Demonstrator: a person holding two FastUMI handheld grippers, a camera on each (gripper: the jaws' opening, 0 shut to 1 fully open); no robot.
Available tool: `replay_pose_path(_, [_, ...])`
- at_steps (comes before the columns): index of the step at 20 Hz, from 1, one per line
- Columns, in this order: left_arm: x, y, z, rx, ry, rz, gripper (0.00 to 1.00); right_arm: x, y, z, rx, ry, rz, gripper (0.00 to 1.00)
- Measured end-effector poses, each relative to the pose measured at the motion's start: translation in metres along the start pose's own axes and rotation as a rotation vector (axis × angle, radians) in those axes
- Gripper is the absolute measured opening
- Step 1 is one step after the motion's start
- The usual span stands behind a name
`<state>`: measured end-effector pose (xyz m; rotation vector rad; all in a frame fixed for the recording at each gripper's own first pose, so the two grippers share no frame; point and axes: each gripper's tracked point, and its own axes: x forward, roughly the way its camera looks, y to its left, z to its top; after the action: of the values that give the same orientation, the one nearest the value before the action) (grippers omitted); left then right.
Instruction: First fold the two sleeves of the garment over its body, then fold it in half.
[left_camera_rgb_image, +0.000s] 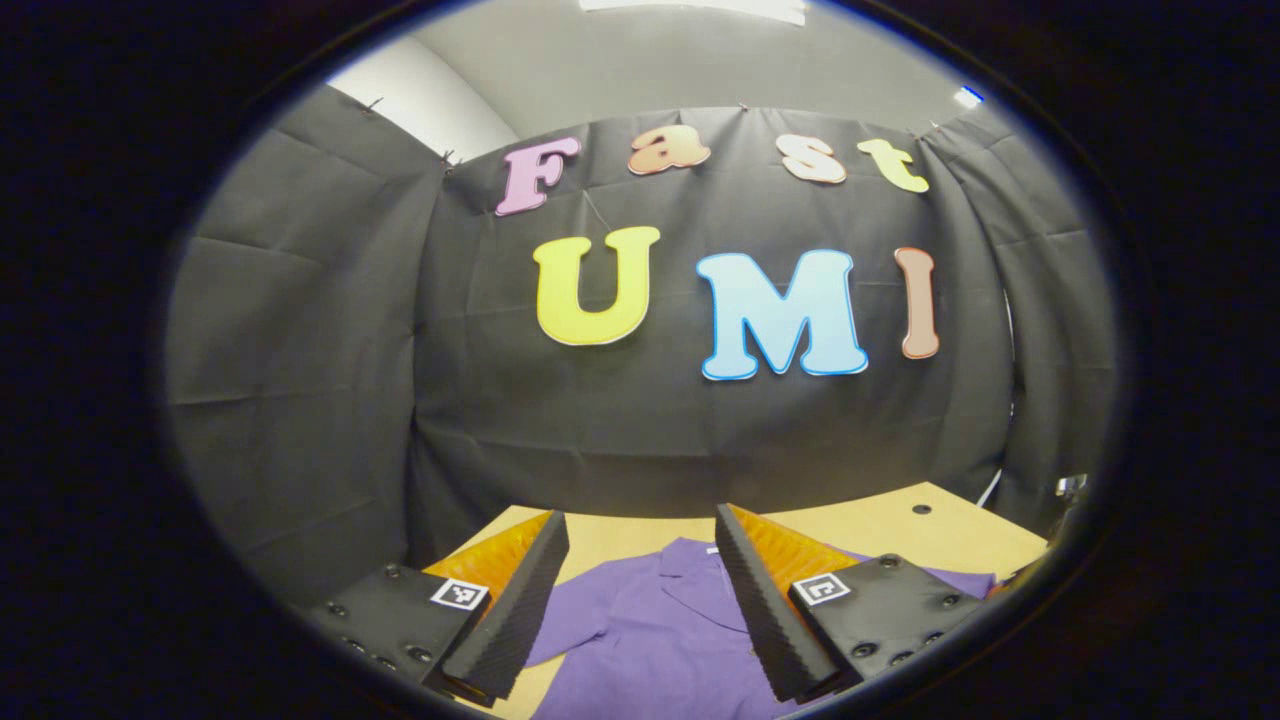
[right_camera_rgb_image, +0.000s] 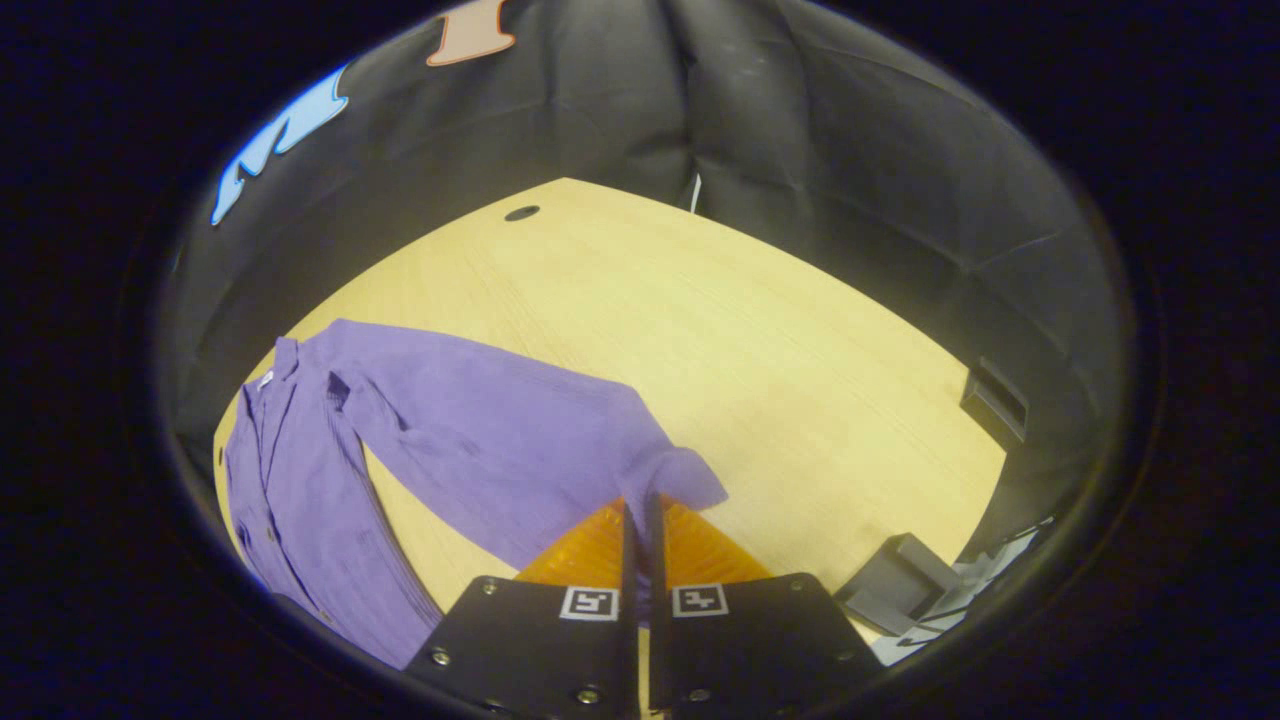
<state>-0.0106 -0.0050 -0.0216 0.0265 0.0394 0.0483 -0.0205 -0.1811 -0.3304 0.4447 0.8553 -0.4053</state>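
Purple shirt (right_camera_rgb_image: 300, 470) is the thing to watch, so everything below is placed relative to it. It lies on a light wooden table (right_camera_rgb_image: 760, 340), body stretched along the table's left part in the right gripper view, collar end farthest from the camera, and one long sleeve (right_camera_rgb_image: 500, 440) pulled out sideways from the body across the bare wood.

At that sleeve's cuff (right_camera_rgb_image: 680, 480) sits the right gripper (right_camera_rgb_image: 640, 520). Its two fingers are pressed nearly together with just a thin sliver between them, and the cuff edge is pinched right in that sliver, so it's got hold of the sleeve end. Fabric around the cuff looks slightly bunched and raised.

Over in the left gripper view, the left gripper (left_camera_rgb_image: 640, 590) hangs above the shirt's collar (left_camera_rgb_image: 700, 570) end with its fingers spread wide apart, nothing between them but air. The collar and upper chest show through the gap, and I can't see either finger touching the cloth.

Beyond the shirt, past the sleeve, there's a small dark round hole (right_camera_rgb_image: 521, 213) in the tabletop near the far edge, well apart from the fabric. Couple of dark boxy bits (right_camera_rgb_image: 900, 585) sit off the table's right edge.
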Motion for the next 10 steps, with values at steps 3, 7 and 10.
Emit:
replay_pose_path(3, [-0.001, 0.005, 0.000, 0.002, -0.001, 0.008, 0.95, -0.010, 0.006, 0.011, 0.003, -0.050, 0.051, 0.05])
replay_pose_path(7, [0.000, 0.010, -0.002, -0.007, 0.002, 0.010, 0.95, -0.035, 0.026, 0.040, 0.023, -0.115, 0.116, 0.05])
replay_pose_path(10, [0.003, 0.015, -0.006, -0.017, 0.004, 0.011, 0.95, -0.059, 0.053, 0.076, 0.017, -0.187, 0.174, 0.05])
